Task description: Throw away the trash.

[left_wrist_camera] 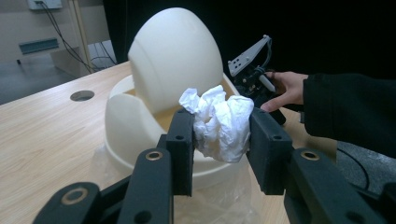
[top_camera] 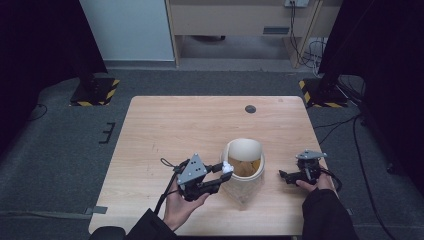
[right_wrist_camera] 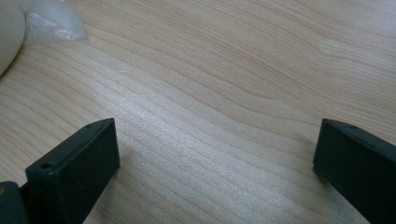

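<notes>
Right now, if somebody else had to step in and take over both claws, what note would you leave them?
Left claw: shut on a crumpled white tissue, held at the rim of the cream swing-lid bin.
Right claw: open, holding nothing, low over the bare wooden table beside the bin.
Bin: near the front of the table, between the two claws; its domed lid is tilted, leaving an opening.
Done: tissue picked up and brought to the bin.
Left, probably: move it over the opening, let go and withdraw.

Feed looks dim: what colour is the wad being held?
White crumpled paper, clearest in the left gripper view.
</notes>
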